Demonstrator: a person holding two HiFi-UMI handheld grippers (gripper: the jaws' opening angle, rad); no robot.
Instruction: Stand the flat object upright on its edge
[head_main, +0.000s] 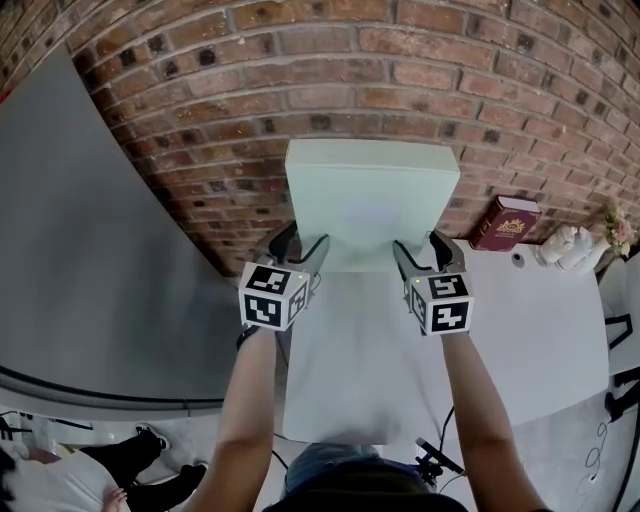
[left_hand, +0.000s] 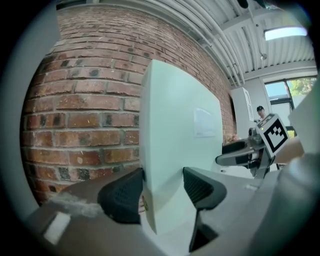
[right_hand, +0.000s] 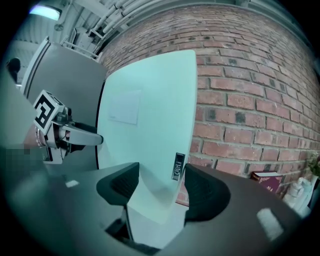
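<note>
Flat white box is seen standing upright on its lower edge, at the far end of the white table, close before the brick wall. Whether its back touches the bricks cannot be told. The box is closed on every side shown; nothing of its contents can be seen.

Left gripper: clamped on the box's left edge, low down. One dark ribbed pad is pressed to the back face and the other to the front face, with the box's thickness filling the gap.

Right gripper: clenched on the box's right edge, also low. One pad is laid against the front face, the other against the back just past the narrow side. The jaws are held wide by the box.

Writing: a small dark tag is fixed on the narrow right side, just above the right gripper's pad; "deli" is read on it, running vertically. A pale rectangular label is noted on the upper front face; its print is too faint to read.

Red book is noted on the table by the wall, right of the box and well apart from it; a gold emblem is seen on the cover, lettering not legible. A white ornament is seen just beyond the book.
</note>
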